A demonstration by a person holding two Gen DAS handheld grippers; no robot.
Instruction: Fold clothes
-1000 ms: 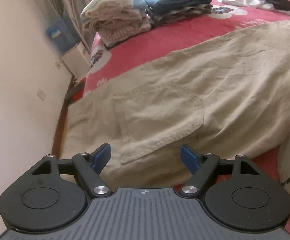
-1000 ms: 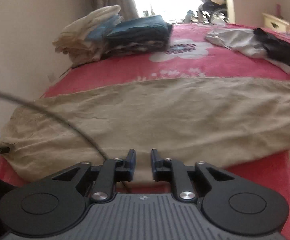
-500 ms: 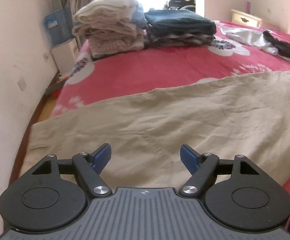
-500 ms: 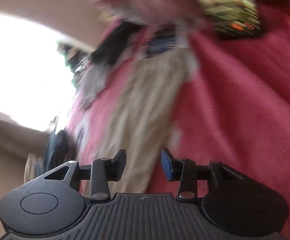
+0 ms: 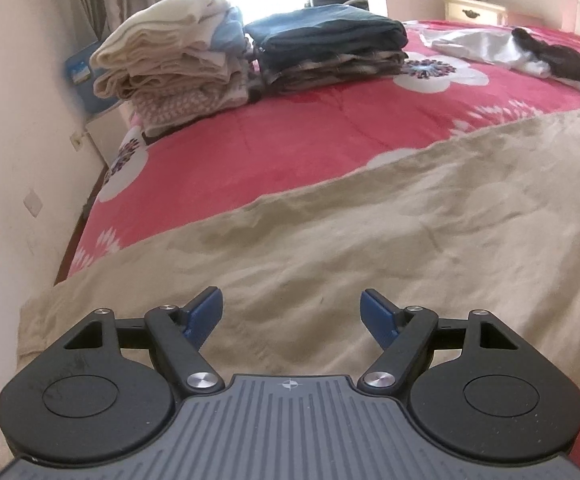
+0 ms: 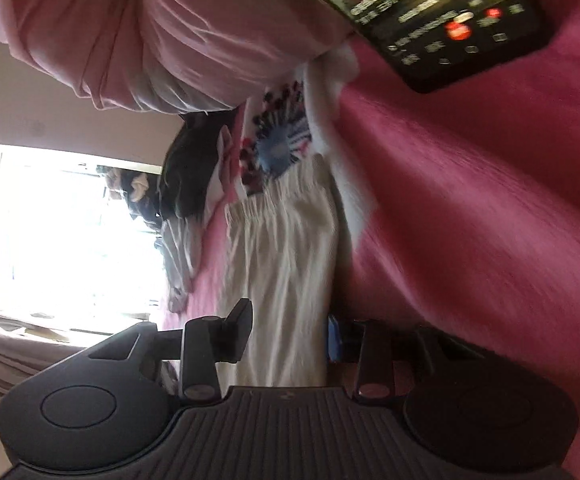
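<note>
The beige trousers [image 5: 370, 248] lie flat across the red bedspread [image 5: 250, 152], soft, light and floppy, so best pinched at a hem or waistband. The left gripper [image 5: 292, 312] hangs spread and empty above them. The right gripper [image 6: 288, 334], rolled sideways, has just been closing, its jaws part-open astride the cloth with no pinch to be seen. Only the left view shows the folded stacks [image 5: 250, 52] at eleven o'clock; only the right shows a phone [image 6: 450, 12] at one o'clock.

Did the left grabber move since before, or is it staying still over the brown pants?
Yes. The left gripper slid along the beige pants toward the wall-side end; the pocket has gone from view.
</note>
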